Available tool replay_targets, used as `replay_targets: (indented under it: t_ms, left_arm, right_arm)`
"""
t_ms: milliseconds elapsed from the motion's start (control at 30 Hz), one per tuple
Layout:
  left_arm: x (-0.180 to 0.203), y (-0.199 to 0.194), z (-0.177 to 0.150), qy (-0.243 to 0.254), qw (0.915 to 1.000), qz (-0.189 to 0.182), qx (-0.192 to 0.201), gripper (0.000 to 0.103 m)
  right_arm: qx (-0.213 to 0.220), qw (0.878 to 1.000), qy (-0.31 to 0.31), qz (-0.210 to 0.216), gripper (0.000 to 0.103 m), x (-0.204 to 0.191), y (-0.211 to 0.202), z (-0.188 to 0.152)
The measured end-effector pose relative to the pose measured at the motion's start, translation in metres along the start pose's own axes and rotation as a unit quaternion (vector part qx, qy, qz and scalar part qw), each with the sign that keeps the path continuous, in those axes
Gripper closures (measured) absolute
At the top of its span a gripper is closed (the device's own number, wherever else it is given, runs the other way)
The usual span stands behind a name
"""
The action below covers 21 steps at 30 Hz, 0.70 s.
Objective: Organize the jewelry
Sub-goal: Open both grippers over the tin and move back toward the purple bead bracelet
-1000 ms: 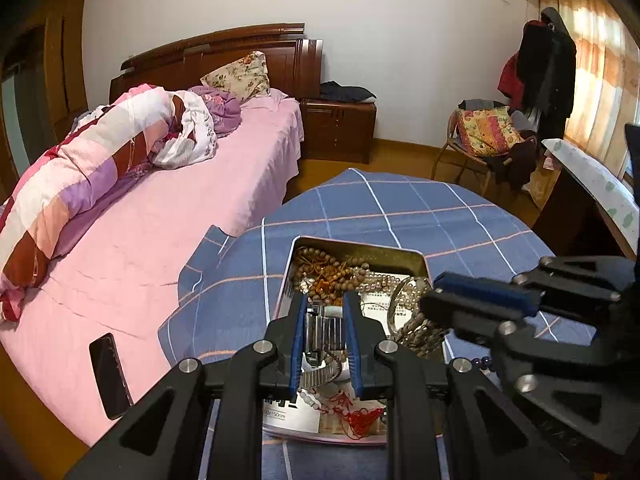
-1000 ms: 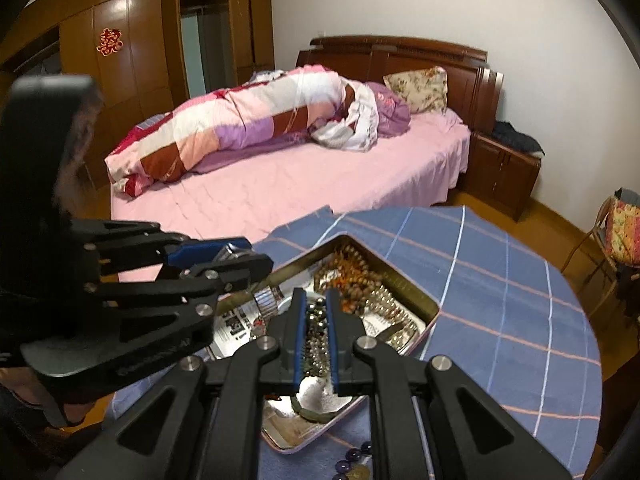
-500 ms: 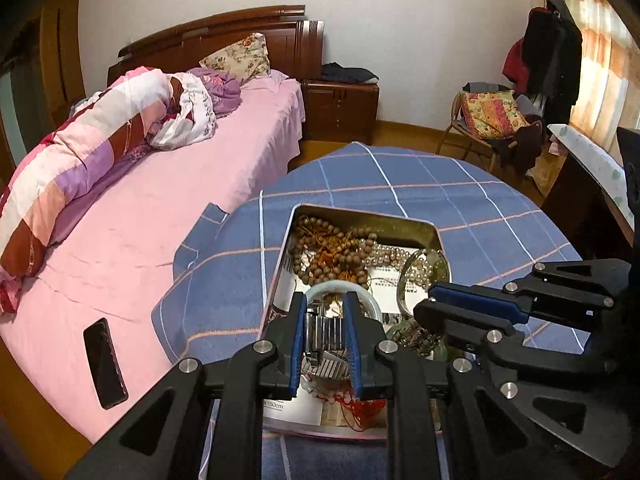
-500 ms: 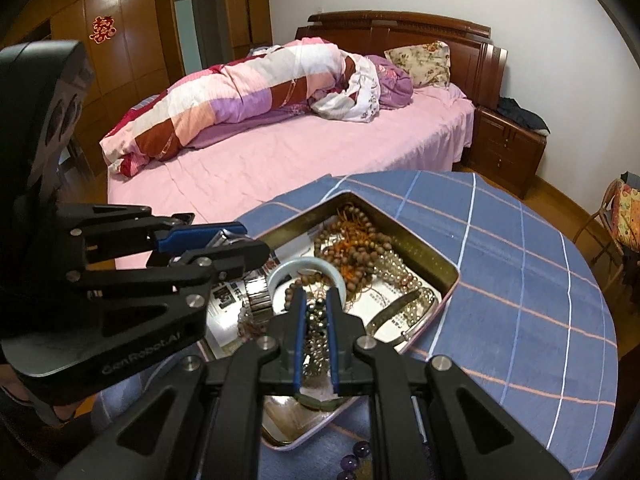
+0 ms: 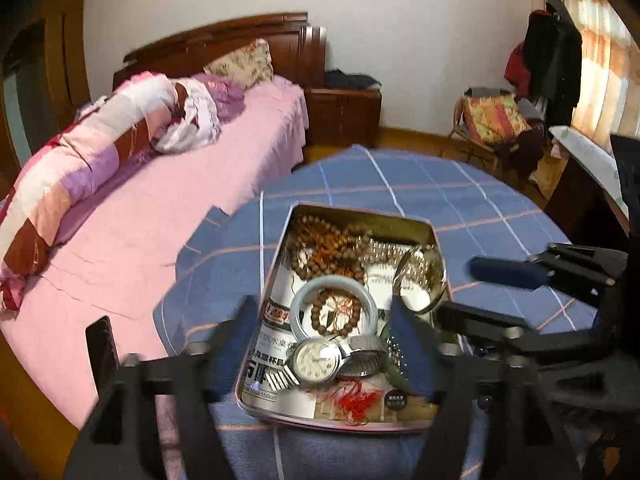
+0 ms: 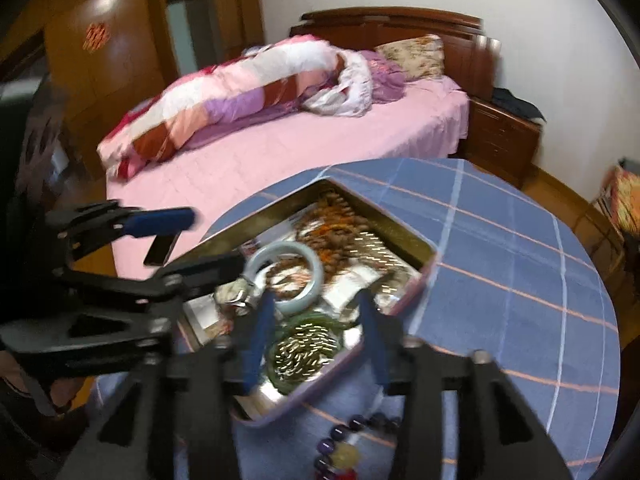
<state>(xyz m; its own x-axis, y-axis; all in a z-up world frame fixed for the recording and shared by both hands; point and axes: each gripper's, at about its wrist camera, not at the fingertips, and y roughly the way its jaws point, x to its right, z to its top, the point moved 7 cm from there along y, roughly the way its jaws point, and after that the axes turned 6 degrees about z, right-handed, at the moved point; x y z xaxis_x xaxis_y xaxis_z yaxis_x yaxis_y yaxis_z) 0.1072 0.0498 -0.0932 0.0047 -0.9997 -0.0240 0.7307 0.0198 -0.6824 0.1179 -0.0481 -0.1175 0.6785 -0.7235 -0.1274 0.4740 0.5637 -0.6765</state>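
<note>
**Operator:** Left wrist view: what is the state at the tin (image 5: 438,248)?

**Technician:** The left gripper (image 5: 320,344) has its jaws opening, pads clear on both sides of the wristwatch (image 5: 316,360). The watch lies released at the near end of the tin, partly over a printed card, just beside the pale bangle (image 5: 334,308), which rings a small bead bracelet. The right gripper (image 6: 316,344) is also opening; the coiled chain (image 6: 304,348) lies between its pads in the tin's near corner, and neither pad appears to press on it, though blur limits certainty.

**Operator:** How is this release step done well?

**Technician:** Judged from the frames, each set of jaws should finish spreading before the hand lifts, so no pad drags a link or the watch strap. The lift should follow the fingers' own line, straight back out of the tin.

**Operator:** Edges and room?

**Technician:** The tin wall stands just beside the right gripper's outer finger; a sideways exit risks catching the rim and shifting the tin on the checked blue cloth (image 6: 500,280). The two grippers work near each other over the same end, so they should withdraw apart. Open cloth lies beyond the tin's far and right sides. A purple bead string (image 6: 344,440) lies on the cloth outside the tin, near the table edge, not yet put away.
</note>
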Motion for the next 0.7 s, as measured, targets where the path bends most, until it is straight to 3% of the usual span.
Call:
replay_targets:
  t_ms: [300,700]
  left_arm:
    - [0.007,0.000,-0.009,-0.014,0.9998,0.000,-0.014,0.028]
    - [0.045,-0.008,-0.029,0.023,0.9995,0.014,-0.019,0.028]
  right_arm:
    - [-0.003,0.997,0.068,-0.037,0.048,0.047,-0.054,-0.048]
    - [-0.039,0.995,0.088,-0.016,0.048,0.027,-0.063,-0.117]
